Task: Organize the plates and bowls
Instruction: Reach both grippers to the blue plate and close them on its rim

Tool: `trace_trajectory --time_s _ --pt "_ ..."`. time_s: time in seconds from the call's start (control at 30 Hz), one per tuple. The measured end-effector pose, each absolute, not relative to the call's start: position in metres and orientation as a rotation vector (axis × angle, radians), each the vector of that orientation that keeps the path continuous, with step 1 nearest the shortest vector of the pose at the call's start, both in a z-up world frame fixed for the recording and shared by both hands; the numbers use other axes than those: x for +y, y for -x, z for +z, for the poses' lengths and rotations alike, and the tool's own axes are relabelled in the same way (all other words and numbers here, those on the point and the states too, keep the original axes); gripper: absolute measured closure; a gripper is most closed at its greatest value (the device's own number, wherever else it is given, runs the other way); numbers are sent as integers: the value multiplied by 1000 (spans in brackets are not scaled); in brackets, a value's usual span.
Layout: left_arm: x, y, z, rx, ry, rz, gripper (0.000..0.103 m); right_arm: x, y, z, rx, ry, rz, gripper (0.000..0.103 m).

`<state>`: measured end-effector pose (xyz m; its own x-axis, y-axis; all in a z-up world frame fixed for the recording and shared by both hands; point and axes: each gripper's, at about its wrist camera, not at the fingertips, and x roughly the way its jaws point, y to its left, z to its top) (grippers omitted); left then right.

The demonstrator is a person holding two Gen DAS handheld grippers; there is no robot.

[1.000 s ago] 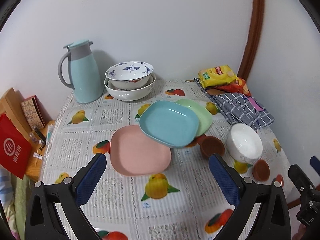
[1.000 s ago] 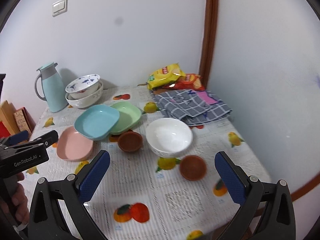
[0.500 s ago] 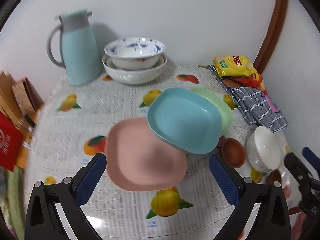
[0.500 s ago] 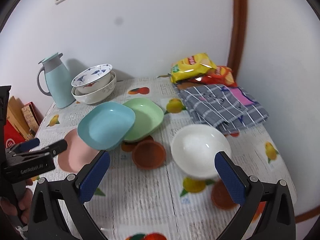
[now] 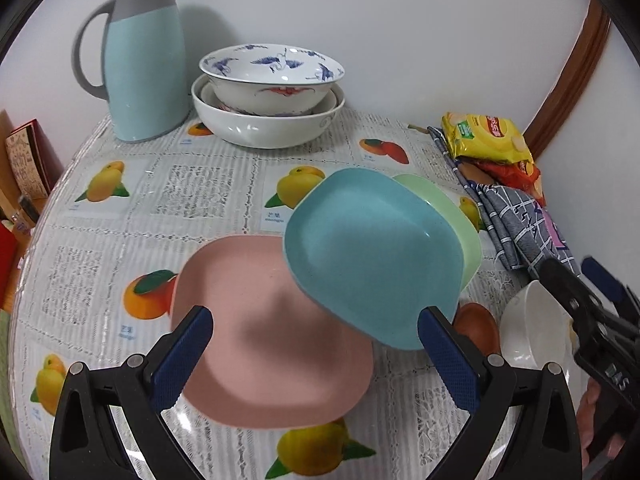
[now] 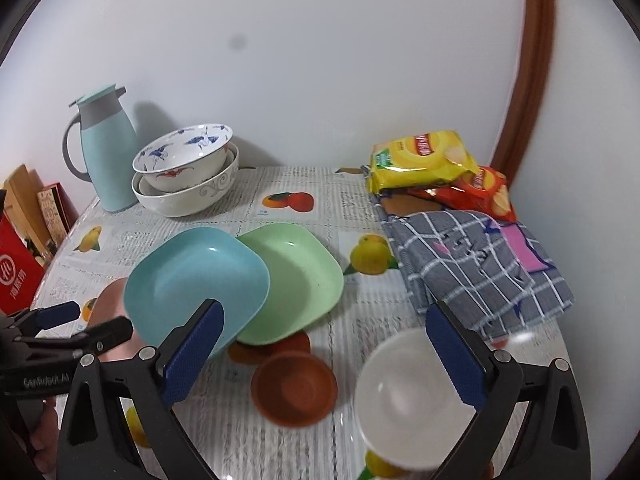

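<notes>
A pink plate lies flat on the table. A blue plate leans tilted over a green plate and the pink one. My left gripper is open and empty, low over the pink plate. In the right wrist view the blue plate and green plate overlap at the middle. A small brown bowl and a white bowl stand in front. My right gripper is open and empty above the brown and white bowls. The left gripper shows at the left edge.
Two stacked patterned bowls and a pale blue jug stand at the back by the wall. Snack bags and a checked cloth lie at the right. Red boxes stand beyond the table's left edge.
Both grippers have moved forward and lower toward the dishes. The plates and bowls loom larger. Nothing on the table has moved.
</notes>
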<state>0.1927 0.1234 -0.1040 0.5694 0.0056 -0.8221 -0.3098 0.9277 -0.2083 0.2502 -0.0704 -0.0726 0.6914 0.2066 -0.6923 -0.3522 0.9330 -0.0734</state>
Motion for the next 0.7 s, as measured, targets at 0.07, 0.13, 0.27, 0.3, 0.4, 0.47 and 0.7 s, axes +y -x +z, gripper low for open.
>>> trace_trajectory --time_s 0.07,0.13,0.27,0.3,0.4,0.47,0.7 --pt "124 -197 -107 951 359 185 0 -64 -260 -78 747 226 326 4" --pt "125 -202 -110 955 374 184 1 -57 -270 -84 756 240 345 5" --pt "130 -209 -113 950 382 220 3 -45 -288 -97 782 236 384 7" --pt "132 -209 -114 946 379 231 4 -42 -292 -99 786 237 393 9" --pt "135 -212 -117 946 397 217 4 -32 -305 -110 806 253 403 15" --pt "137 -214 -120 949 411 212 8 -26 -312 -115 811 265 406 18" --pt "139 -222 -131 963 440 200 27 -11 -328 -130 836 293 442 35"
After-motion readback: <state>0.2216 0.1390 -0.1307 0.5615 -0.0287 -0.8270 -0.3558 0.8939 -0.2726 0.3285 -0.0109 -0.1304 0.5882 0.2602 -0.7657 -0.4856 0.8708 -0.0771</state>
